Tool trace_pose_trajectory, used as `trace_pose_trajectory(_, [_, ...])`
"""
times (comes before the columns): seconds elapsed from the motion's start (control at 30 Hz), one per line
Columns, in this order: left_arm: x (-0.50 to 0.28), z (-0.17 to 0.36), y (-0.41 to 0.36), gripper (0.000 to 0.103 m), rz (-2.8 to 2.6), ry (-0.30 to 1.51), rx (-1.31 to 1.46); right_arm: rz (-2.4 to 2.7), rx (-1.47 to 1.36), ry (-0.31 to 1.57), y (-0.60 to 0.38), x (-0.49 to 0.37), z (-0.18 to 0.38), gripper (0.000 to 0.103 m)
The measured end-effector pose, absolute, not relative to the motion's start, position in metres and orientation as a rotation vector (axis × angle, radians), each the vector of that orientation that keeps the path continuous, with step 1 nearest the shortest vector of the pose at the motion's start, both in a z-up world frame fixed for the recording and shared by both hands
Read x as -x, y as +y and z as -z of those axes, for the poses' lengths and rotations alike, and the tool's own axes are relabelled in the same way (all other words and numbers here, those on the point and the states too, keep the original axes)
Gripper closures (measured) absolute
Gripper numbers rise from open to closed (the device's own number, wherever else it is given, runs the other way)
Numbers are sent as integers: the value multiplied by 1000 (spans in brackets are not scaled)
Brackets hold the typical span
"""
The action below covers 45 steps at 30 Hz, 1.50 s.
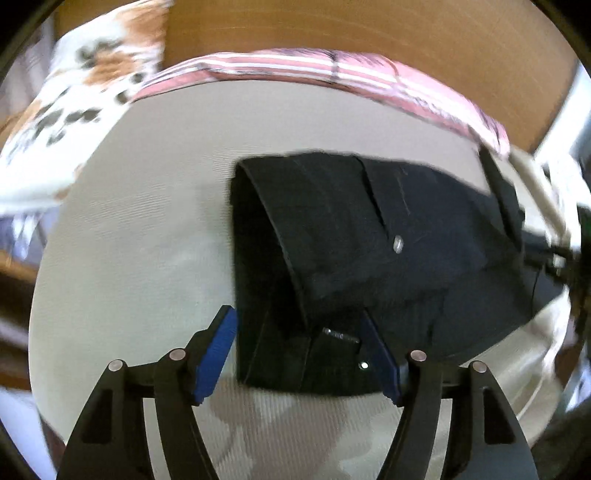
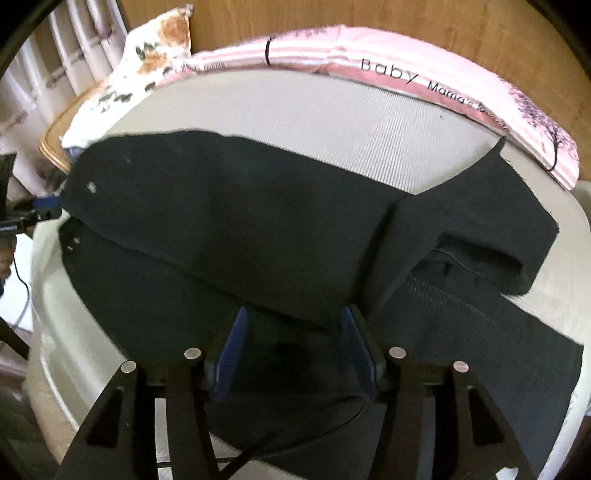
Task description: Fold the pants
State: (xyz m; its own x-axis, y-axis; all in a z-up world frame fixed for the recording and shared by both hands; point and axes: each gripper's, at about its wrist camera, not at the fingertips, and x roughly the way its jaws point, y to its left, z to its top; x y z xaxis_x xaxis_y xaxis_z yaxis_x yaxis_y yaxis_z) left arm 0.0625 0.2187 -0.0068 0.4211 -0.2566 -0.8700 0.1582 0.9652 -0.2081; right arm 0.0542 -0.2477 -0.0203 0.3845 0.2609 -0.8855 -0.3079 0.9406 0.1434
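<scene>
Black pants (image 1: 369,229) lie on a beige mattress (image 1: 147,221), the waist end with its metal button folded over toward me. My left gripper (image 1: 296,314) is open at the waist's near corner, the cloth lying loose between its blue pads (image 1: 218,354). In the right wrist view the pants (image 2: 221,221) stretch across the mattress (image 2: 332,122), and one leg end is doubled back at the right. My right gripper (image 2: 294,312) is open low over the near edge of the cloth, and its pads (image 2: 232,350) do not press on it.
A pink striped pillow (image 2: 406,62) and a floral pillow (image 2: 155,62) line the far side against a wooden headboard (image 2: 332,14). The same pillows (image 1: 332,70) (image 1: 74,103) show in the left wrist view. The mattress edge drops off at the left and near sides.
</scene>
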Motion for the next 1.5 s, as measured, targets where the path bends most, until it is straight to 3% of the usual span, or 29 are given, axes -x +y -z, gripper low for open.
trace_pose_trajectory(0.13, [-50, -8, 226, 34, 273, 1103, 364, -350, -39, 1087, -254, -47, 11, 51])
trace_pose_trajectory(0.27, [-49, 12, 211, 34, 269, 1178, 540, -324, -104, 1067, -263, -42, 11, 51])
trace_pose_trajectory(0.47, [-57, 45, 198, 34, 175, 1214, 690, -275, -168, 1056, -282, -43, 17, 51])
trace_pose_trajectory(0.77, [-65, 59, 204, 36, 90, 1128, 804, -217, -303, 1045, -313, -75, 31, 51])
trace_pose_trajectory(0.83, [-66, 60, 206, 38, 88, 1117, 811, -198, -344, 1037, -320, -88, 34, 51])
trace_pose_trajectory(0.9, [-68, 62, 206, 51, 80, 1108, 812, -164, -388, 1033, -329, -105, 37, 51])
trace_pose_trajectory(0.97, [-70, 67, 204, 57, 69, 1119, 815, -124, -416, 1023, -339, -122, 39, 52])
trace_pose_trajectory(1.3, [-79, 71, 198, 68, 64, 1122, 789, 6, -424, 1052, -368, -198, 50, 58])
trace_pose_trajectory(1.4, [-79, 71, 198, 69, 61, 1125, 781, 17, -458, 1087, -373, -209, 61, 71])
trace_pose_trajectory(1.47, [-81, 70, 196, 71, 60, 1127, 772, 8, -484, 1104, -375, -213, 65, 97])
trace_pose_trajectory(1.5, [-80, 70, 196, 72, 60, 1128, 769, 11, -493, 1101, -375, -213, 63, 97])
